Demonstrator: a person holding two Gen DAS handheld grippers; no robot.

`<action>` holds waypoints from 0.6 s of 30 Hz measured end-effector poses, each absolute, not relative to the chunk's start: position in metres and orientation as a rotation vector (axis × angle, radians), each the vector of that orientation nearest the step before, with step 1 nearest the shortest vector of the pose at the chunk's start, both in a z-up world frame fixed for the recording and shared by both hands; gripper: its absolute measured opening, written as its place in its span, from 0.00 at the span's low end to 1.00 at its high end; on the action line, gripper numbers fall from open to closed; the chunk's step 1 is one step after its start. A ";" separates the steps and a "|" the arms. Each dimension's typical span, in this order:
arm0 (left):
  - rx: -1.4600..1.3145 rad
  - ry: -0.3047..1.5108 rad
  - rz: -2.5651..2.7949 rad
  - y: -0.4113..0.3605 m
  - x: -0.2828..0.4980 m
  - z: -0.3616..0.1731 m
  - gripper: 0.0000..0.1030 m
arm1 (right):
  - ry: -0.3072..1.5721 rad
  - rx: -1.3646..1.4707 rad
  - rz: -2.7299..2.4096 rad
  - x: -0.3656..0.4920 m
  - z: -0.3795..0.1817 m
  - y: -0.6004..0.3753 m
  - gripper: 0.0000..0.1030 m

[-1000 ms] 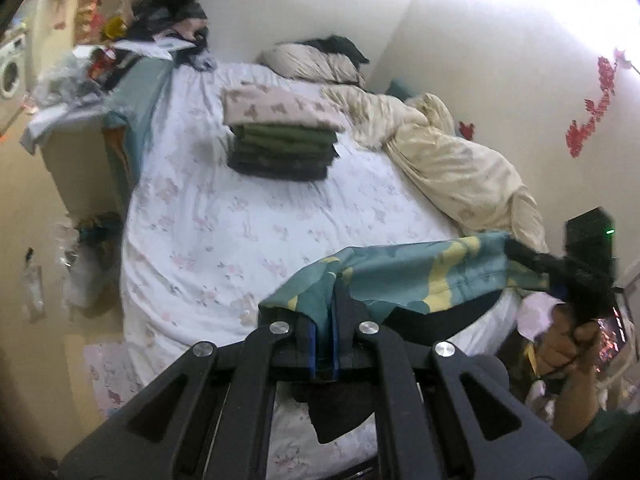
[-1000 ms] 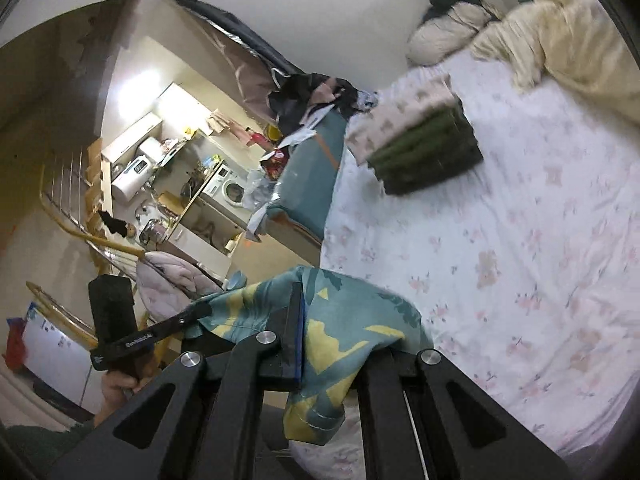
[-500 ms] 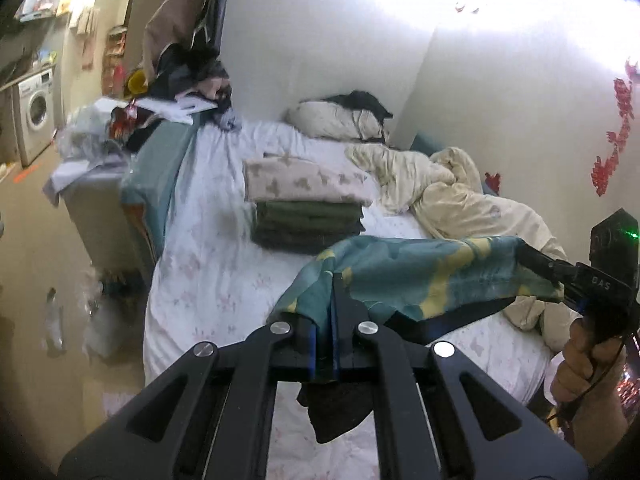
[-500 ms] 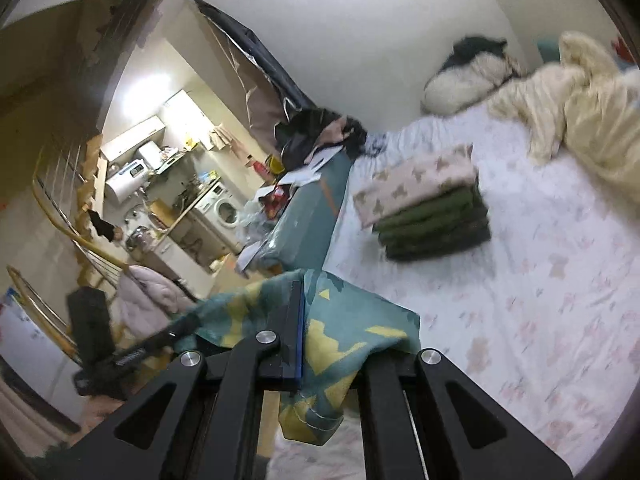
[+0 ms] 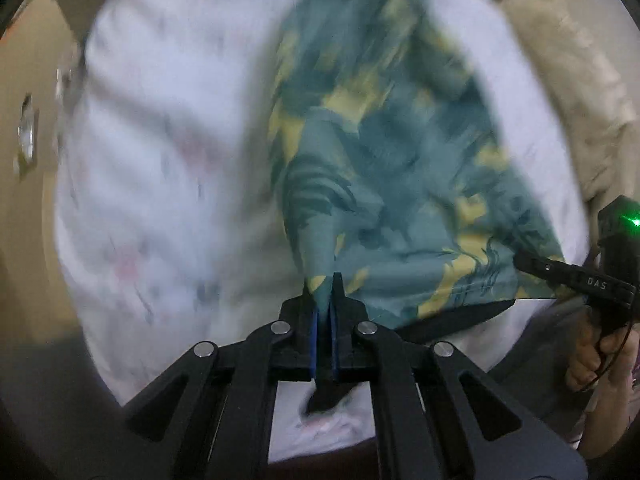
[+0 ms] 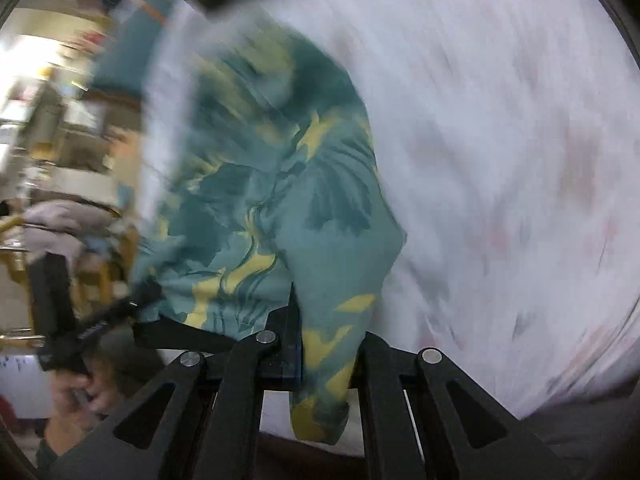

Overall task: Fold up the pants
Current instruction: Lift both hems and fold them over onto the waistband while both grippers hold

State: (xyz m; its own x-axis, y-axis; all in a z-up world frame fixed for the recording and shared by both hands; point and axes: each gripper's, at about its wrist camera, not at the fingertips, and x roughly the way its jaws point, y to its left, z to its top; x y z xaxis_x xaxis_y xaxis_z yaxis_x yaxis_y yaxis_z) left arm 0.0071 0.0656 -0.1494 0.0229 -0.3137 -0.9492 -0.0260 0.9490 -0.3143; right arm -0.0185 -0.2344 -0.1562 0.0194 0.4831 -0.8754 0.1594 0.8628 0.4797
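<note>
The pants (image 5: pixel 384 152) are teal with yellow leaf print and now spread out over the white flowered bed sheet (image 5: pixel 160 152). My left gripper (image 5: pixel 324 284) is shut on one corner of their near edge. My right gripper (image 6: pixel 298 308) is shut on the other corner, and the cloth (image 6: pixel 280 184) drapes over its right finger. The right gripper also shows in the left wrist view (image 5: pixel 560 272), at the pants' right corner. The left gripper shows in the right wrist view (image 6: pixel 132 304), at the left corner. Both views are motion-blurred.
A cream duvet (image 5: pixel 568 80) lies along the bed's right side. The floor (image 5: pixel 24 160) is left of the bed. A cluttered kitchen area (image 6: pixel 52 100) shows beyond the bed's left edge in the right wrist view.
Both grippers have swung down from holding the pants stretched in the air. The pants now lie flung forward across the sheet, and the cameras point down at the bed.
</note>
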 end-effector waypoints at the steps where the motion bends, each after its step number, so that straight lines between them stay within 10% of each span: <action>1: -0.281 1.573 -0.225 0.066 0.006 -0.157 0.04 | 1.595 0.505 0.232 -0.023 -0.164 -0.236 0.12; 7: -0.130 1.451 -0.082 0.079 0.011 -0.132 0.41 | 1.466 0.209 0.090 -0.022 -0.100 -0.246 0.64; 11: -0.124 1.314 -0.132 0.062 0.013 -0.114 0.39 | 1.275 0.096 0.188 -0.005 -0.062 -0.238 0.62; 13: -0.101 1.332 -0.237 0.035 0.018 -0.122 0.35 | 1.284 0.099 0.250 0.008 -0.072 -0.223 0.39; 15: -0.045 1.378 -0.283 0.011 0.021 -0.138 0.10 | 1.355 0.133 0.299 0.019 -0.099 -0.207 0.17; 18: 0.008 1.470 -0.249 0.005 0.019 -0.171 0.08 | 1.405 0.097 0.293 0.017 -0.139 -0.189 0.17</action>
